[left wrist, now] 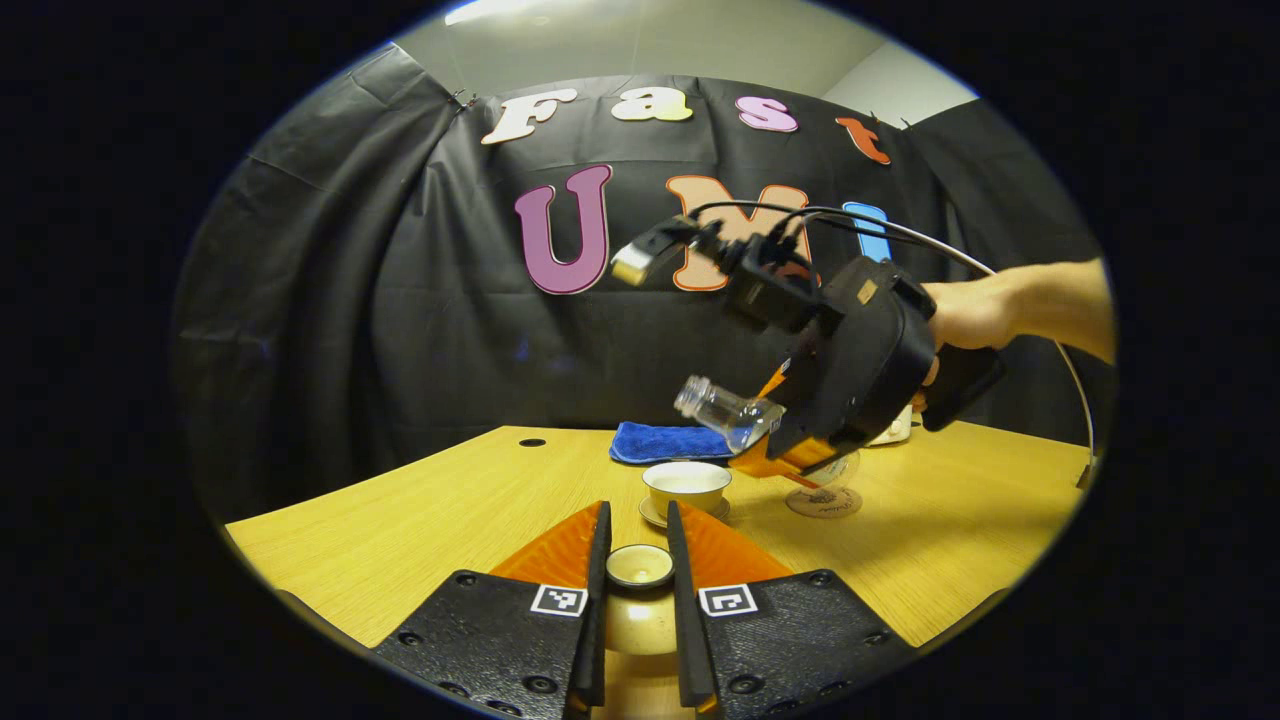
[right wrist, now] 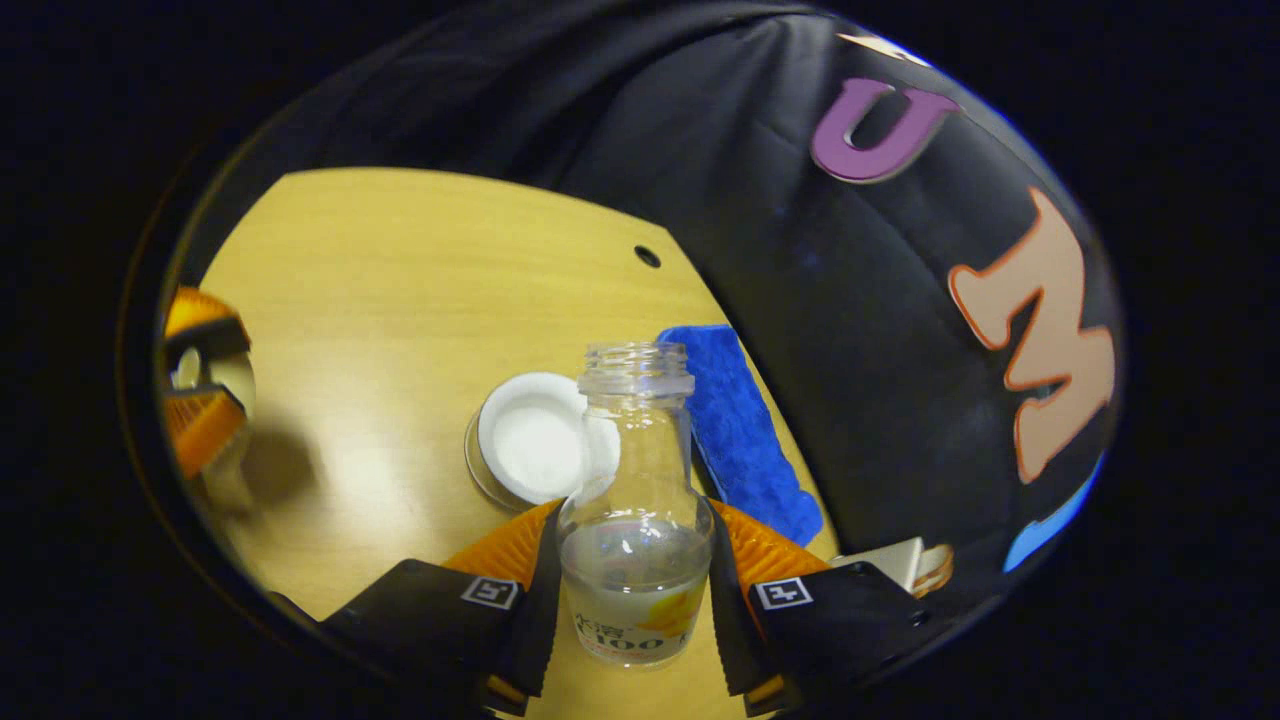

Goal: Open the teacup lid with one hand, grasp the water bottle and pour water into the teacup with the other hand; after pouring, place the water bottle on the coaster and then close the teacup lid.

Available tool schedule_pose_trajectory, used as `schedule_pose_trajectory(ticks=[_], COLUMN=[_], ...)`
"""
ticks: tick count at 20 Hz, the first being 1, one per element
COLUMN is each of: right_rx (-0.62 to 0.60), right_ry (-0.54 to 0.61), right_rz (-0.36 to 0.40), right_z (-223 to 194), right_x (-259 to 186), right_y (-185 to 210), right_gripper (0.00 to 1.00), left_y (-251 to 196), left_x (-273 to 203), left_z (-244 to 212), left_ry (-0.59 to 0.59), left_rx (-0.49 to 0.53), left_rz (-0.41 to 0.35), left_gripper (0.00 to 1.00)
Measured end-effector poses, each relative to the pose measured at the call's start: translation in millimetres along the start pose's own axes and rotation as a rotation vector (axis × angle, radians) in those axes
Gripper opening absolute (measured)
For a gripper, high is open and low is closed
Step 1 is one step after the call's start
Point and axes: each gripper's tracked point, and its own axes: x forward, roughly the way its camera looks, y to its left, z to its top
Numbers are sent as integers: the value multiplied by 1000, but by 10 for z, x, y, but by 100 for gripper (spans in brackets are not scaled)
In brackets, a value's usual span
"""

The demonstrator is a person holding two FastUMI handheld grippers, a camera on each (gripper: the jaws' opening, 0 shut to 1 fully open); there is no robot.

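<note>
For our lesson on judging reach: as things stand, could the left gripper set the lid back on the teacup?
Probably not yet. The left gripper holds the lid just short of the teacup, but the right gripper tilts the water bottle over the cup's open mouth, which blocks the way down.

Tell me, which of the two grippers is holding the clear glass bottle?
The right gripper, tilting the clear glass bottle over the open teacup; the left gripper holds the lid.
</note>
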Motion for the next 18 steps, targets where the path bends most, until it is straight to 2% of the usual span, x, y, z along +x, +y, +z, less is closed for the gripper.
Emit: schedule_pose_trajectory(ticks=[2, 4, 7, 10, 13, 18], right_rx=[201, 373, 583, 769, 843, 862], right_ry=[-109, -205, -300, -389, -433, -476], right_rz=[4, -29, -130, -260, -307, -354], right_z=[62, 58, -262, -579, -741, -787], right_x=[-105, -209, -221, -225, -273, -279], right_y=[-145, -404, -804, -1040, -986, -957], right_gripper=[69, 70, 71, 70, 70, 69], left_y=[-10, 6, 1, 11, 5, 5], left_x=[4, 4, 16, 13, 16, 17], left_z=[-6, 3, 2, 8, -1, 10], left_ry=[0, -1, -1, -1, -1, -1], left_rx=[0, 1, 3, 3, 2, 3], left_rz=[1, 5, 7, 7, 7, 7], left_gripper=[24, 26, 26, 26, 28, 26])
